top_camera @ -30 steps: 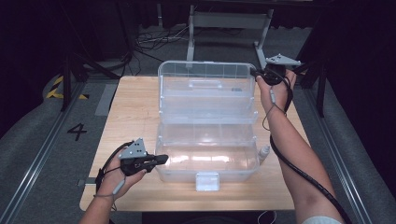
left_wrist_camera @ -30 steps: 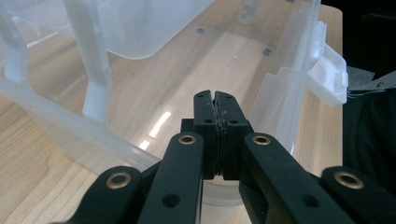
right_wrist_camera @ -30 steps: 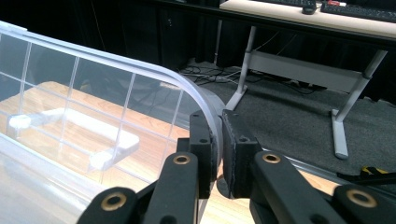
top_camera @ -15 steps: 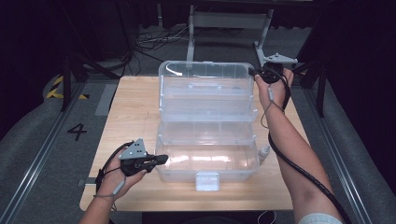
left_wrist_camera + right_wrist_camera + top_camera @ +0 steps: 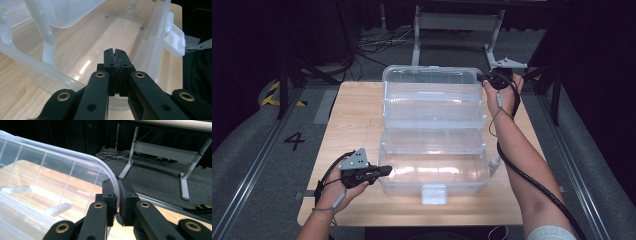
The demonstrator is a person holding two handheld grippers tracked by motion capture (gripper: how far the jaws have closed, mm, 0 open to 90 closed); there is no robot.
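The left gripper (image 5: 382,170) had its jaws pressed fully together with nothing between them. In the left gripper view the closed tips (image 5: 115,53) sat over the near-left rim of the clear plastic box (image 5: 434,172), at or just above its edge; contact with the rim could not be confirmed.

The right gripper (image 5: 486,78) pinched the far-right corner of the box's lid (image 5: 429,76). In the right gripper view the thin curved rim of the lid (image 5: 75,173) passed between the two pads (image 5: 117,195), which were nearly closed on it.

The box stood at the middle of the wooden table (image 5: 357,120), opened out in tiers. The ribbed lid stood raised at the far end, two trays stepped down toward the person, and the deep bottom bin lay nearest. All tiers were transparent, and the wood showed through the bin floor. A white latch (image 5: 434,194) hung on the near wall. A small white bottle (image 5: 495,163) stood just beside the bin's right end.
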